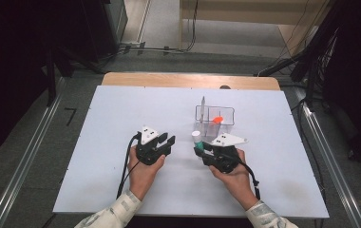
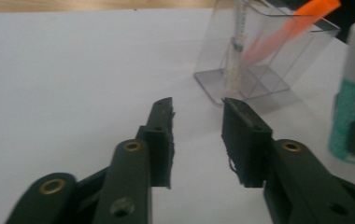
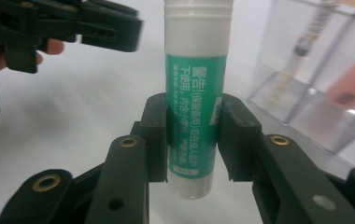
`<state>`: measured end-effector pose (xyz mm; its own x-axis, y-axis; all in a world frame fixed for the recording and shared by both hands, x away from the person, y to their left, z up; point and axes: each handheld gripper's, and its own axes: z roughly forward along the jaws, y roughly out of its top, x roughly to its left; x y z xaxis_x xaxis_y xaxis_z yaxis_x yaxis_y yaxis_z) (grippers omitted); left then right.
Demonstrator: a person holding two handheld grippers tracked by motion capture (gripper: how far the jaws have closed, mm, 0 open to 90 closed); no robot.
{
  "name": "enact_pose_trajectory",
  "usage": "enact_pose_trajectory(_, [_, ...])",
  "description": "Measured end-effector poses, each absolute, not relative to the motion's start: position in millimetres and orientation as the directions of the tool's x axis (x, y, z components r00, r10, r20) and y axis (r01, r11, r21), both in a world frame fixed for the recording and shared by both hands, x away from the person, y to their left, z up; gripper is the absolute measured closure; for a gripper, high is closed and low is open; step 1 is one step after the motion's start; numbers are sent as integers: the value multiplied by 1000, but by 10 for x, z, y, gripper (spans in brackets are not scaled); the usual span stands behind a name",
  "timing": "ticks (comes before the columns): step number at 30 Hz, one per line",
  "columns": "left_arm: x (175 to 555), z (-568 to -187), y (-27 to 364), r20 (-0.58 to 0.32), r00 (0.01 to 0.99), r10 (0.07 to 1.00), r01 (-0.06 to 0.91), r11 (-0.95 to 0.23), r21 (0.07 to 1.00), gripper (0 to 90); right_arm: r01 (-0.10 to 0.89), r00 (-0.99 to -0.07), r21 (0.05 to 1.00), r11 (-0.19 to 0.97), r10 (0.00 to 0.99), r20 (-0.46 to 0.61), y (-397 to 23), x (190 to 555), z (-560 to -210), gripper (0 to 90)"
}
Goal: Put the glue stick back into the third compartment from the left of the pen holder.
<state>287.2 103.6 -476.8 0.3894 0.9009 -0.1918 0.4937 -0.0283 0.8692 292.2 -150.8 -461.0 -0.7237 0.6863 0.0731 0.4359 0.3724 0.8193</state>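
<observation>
High view: a white table (image 1: 121,118) carries a clear plastic organizer (image 1: 215,115) right of centre toward its far edge. Nearer the front edge, the left gripper (image 2: 197,114) hangs part open with nothing between its jaws, while the right gripper (image 3: 192,122) clamps an upright green-and-white glue stick (image 3: 195,98), just beside the organizer.

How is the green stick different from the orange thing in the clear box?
The green glue stick is pinched upright between the right gripper jaws; the orange thing leans tilted inside the clear box, held by nothing. The glue stick is round, green with white ends and printed writing; the orange thing looks flat and plain.
</observation>
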Motion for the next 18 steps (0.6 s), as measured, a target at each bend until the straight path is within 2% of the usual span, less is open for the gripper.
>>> enact_pose_trajectory(4, [2898, -4811, 1090, -142, 336, 931, 509, -52, 859, 380, 444, -700, 826, 347, 710, 79, -1639, 2959, -4570, 637])
enact_pose_trajectory(6, [2905, -4833, 1116, -121, 311, 943, 513, -60, 856, 314, 446, -691, 828, 339, 719, 77, -1698, 2977, -4556, 636])
enact_pose_trajectory(13, [2908, -4864, 1217, -74, 271, 960, 524, -82, 848, 252, 453, -655, 838, 303, 751, 82, -1881, 3016, -4496, 636])
enact_pose_trajectory(18, [2891, -4862, 1312, -81, 250, 965, 527, -66, 847, 252, 452, -631, 849, 274, 771, 87, -1990, 3040, -4449, 636])
